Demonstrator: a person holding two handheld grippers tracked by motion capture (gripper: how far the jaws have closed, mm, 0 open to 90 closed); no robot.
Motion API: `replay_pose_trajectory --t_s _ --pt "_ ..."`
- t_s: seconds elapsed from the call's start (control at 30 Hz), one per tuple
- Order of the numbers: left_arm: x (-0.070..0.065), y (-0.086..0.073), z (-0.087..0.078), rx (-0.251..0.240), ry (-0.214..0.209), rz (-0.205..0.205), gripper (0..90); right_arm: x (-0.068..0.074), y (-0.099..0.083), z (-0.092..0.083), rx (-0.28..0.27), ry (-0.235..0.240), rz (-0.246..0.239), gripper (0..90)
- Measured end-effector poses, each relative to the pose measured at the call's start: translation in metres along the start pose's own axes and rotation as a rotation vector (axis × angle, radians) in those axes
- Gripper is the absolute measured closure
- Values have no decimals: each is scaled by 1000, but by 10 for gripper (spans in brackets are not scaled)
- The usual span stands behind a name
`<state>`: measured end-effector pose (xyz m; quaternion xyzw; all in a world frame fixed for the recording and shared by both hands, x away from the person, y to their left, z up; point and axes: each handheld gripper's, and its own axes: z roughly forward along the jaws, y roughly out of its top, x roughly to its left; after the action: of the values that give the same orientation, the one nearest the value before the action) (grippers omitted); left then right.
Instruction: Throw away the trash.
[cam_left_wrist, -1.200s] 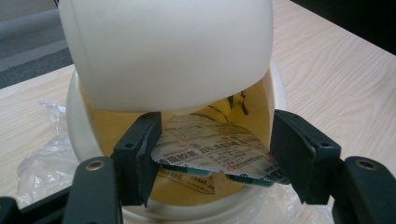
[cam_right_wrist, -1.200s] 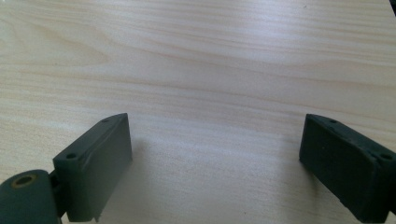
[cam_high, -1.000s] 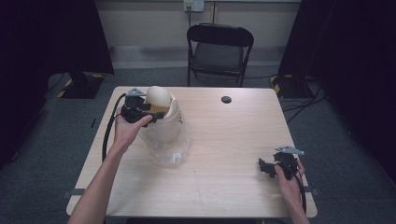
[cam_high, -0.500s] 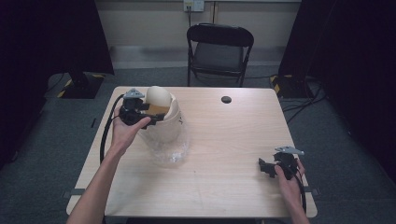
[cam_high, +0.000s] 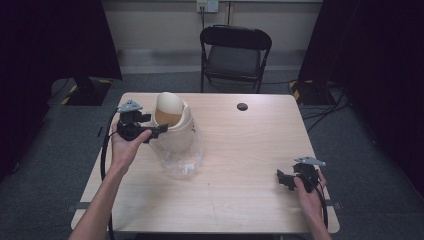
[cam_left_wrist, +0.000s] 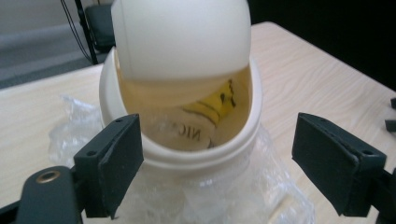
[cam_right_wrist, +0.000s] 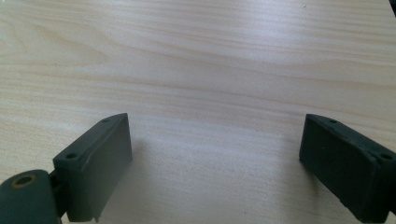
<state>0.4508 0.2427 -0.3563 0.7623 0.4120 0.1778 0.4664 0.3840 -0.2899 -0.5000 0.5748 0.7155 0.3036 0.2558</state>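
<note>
**Almost nothing is changing at the bin**

The left gripper (cam_high: 156, 129) is still hovering wide open at the white bin (cam_high: 172, 125) on its plastic sheet (cam_high: 183, 161). The right gripper (cam_high: 284, 180) is staying open, empty, low over the table (cam_high: 240, 200). No grasp is starting yet.

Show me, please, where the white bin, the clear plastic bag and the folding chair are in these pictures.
white bin (cam_left_wrist: 187, 46): left gripper view, on its tilted swing lid.
clear plastic bag (cam_high: 182, 162): high view, on the crumpled part lying on the table.
folding chair (cam_high: 235, 61): high view, on its seat.
</note>
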Motion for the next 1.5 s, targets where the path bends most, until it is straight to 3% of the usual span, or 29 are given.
replay_pose_trajectory --t_s 0.07,0.1,0.23,0.33,0.4,0.53,0.63,0.7,0.8,0.87,0.9,0.97,1.13,1.5 --pt "1 -3 -2 -6 -3 -40 160 0 0 0 1 -1 1 84" --pt "2 -5 -4 -6 -1 -41 160 0 0 0 0 0 0 84" --pt "-1 -15 -11 14 24 0 158 0 0 0 0 0 0 84" --pt "-3 -20 -14 9 25 2 157 0 0 0 0 0 0 84" --pt "-7 -25 -18 31 60 35 159 0 0 0 1 -1 1 84" --pt "-10 -30 -26 14 35 39 159 0 0 0 0 0 0 83" --pt "-12 -38 -34 14 44 24 159 0 0 0 0 0 0 84" --pt "-12 -44 -37 20 89 17 158 0 0 0 0 0 0 84" --pt "-12 -53 -42 11 79 -10 157 0 0 0 1 -1 1 84" --pt "-13 -59 -46 9 71 4 157 0 0 0 1 -1 1 84" --pt "-14 -66 -48 26 92 15 157 0 0 0 1 -1 1 84" --pt "-14 -70 -50 28 93 12 157 0 0 0 0 0 0 84" --pt "-14 -95 -55 53 123 -16 157 0 0 0 0 -1 1 84" --pt "-16 -139 -46 133 100 -67 157 0 0 0 1 -1 1 84"
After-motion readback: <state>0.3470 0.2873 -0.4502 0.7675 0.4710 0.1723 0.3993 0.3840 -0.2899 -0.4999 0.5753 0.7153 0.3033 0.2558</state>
